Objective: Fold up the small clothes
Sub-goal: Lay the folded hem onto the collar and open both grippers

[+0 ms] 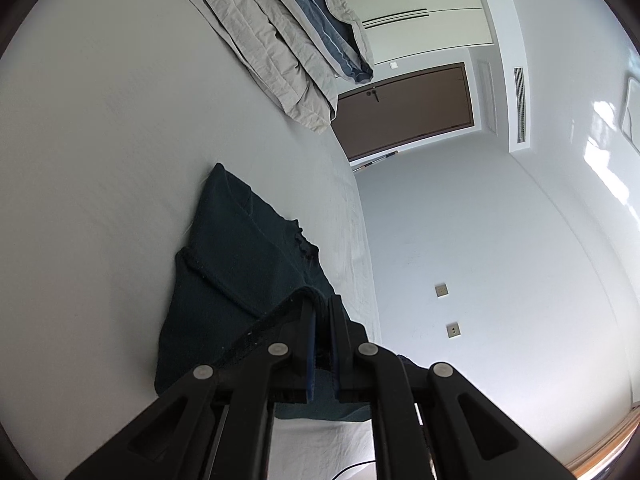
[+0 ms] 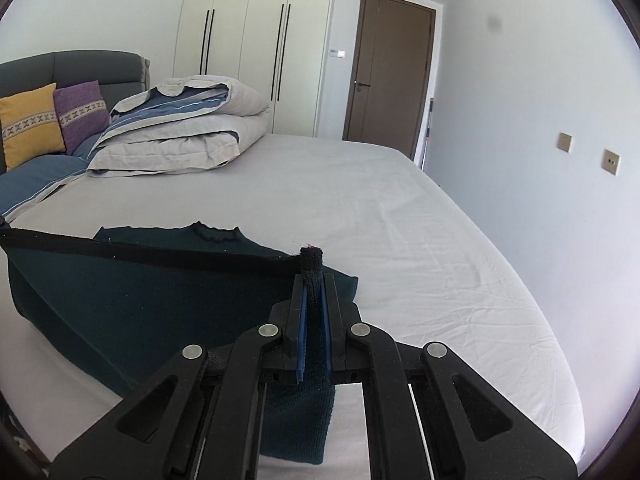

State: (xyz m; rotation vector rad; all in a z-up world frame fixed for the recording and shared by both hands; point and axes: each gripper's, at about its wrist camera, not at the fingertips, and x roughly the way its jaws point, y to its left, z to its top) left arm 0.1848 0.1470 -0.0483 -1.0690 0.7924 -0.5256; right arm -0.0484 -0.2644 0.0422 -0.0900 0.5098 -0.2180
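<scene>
1. Bed (image 2: 360,184) with pale grey sheet spreads ahead of my jaws.
2. Dark green garment (image 2: 132,304) lies on it, just ahead-left of my right jaws.
3. Folded duvet (image 2: 180,136) far ahead-left.
4. Yellow cushion (image 2: 30,124) and purple cushion (image 2: 80,114) beyond it.

White bed (image 2: 360,200) fills the room; folded duvet (image 2: 180,136) at ten o'clock, grey headboard (image 2: 60,68), white wardrobe (image 2: 256,48) and brown door (image 2: 388,68) at twelve.

A folded duvet (image 2: 180,136) lies near two cushions (image 2: 56,120) (yellow and purple); brown door (image 2: 388,68) beyond.
</scene>
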